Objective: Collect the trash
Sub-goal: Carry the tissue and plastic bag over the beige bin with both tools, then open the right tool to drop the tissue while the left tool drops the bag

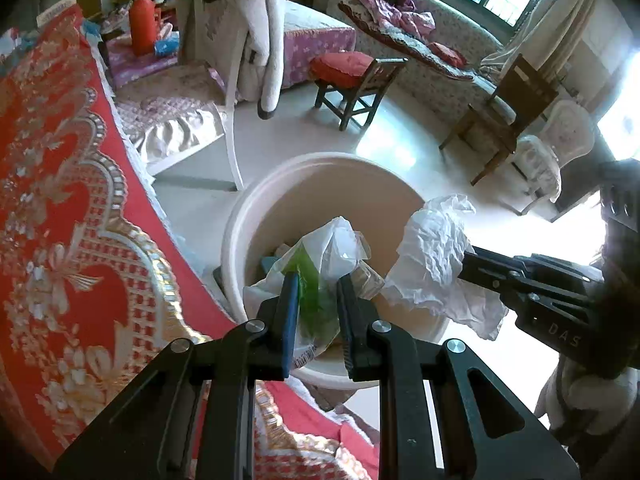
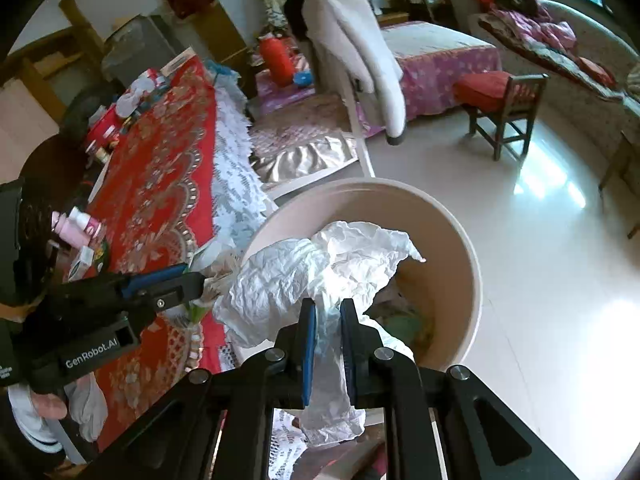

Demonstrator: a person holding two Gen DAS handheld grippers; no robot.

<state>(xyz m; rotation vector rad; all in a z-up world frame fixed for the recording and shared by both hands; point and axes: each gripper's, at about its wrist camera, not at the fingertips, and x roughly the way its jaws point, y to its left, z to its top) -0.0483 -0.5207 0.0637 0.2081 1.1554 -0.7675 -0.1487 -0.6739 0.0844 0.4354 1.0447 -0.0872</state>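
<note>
1. Landmark: a round cream waste bin (image 1: 240, 236) stands on the pale tiled floor (image 1: 400, 136), just beside the edge of a desk draped in a red patterned cloth (image 1: 60, 200).
2. Left gripper (image 1: 318, 280): its jaws are clamped on a clear plastic wrapper with green print (image 1: 320, 264). The wrapper is held above the bin's open mouth, on the side nearest the desk.
3. Right gripper (image 2: 328, 312): its jaws are closed on a crumpled white paper sheet (image 2: 304, 276). The sheet hangs over the bin's rim, with its loose end trailing below the fingers.
4. Contents: scraps already lie at the bottom of the bin; they are partly hidden by the held items and cannot be identified further.
5. Desk, away from the bin: a pink bottle (image 2: 80, 224), small boxes and other clutter lie on the red cloth.
6. Beyond the bin: a white chair with a pale garment over its back (image 1: 260, 32), and a small wooden chair with a red cushion (image 1: 348, 72).
</note>
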